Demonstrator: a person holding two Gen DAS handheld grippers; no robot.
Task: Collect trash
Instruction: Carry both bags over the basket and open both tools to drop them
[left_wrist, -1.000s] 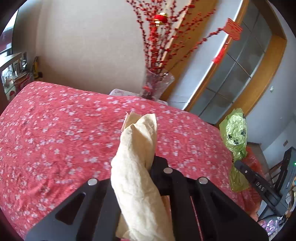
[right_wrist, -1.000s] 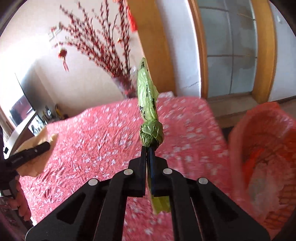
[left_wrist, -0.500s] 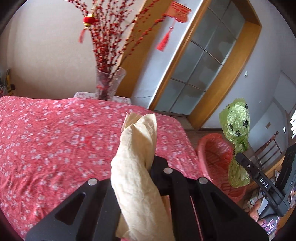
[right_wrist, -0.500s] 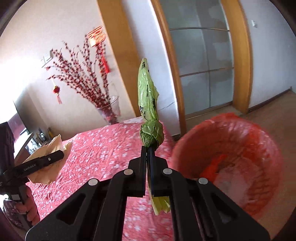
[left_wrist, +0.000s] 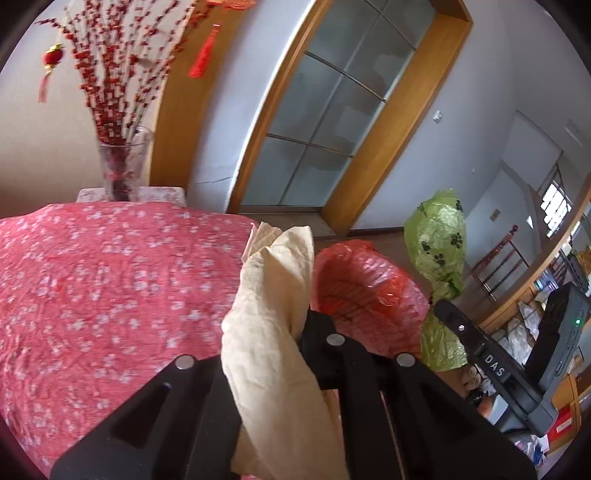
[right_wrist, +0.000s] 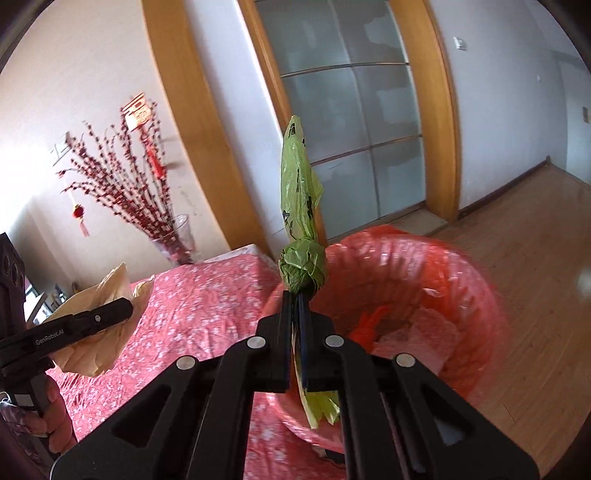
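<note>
Two pieces of trash are held but not yet binned — a crumpled beige paper (left_wrist: 273, 332) is clamped in the left gripper (left_wrist: 295, 328), rising ahead of its fingers, and a knotted green plastic bag (right_wrist: 301, 240) is pinched in the right gripper (right_wrist: 294, 306), sticking up past its tips. The red-lined bin (right_wrist: 461, 280) lies just beyond and below the right gripper, some waste already inside; both releases remain.
</note>
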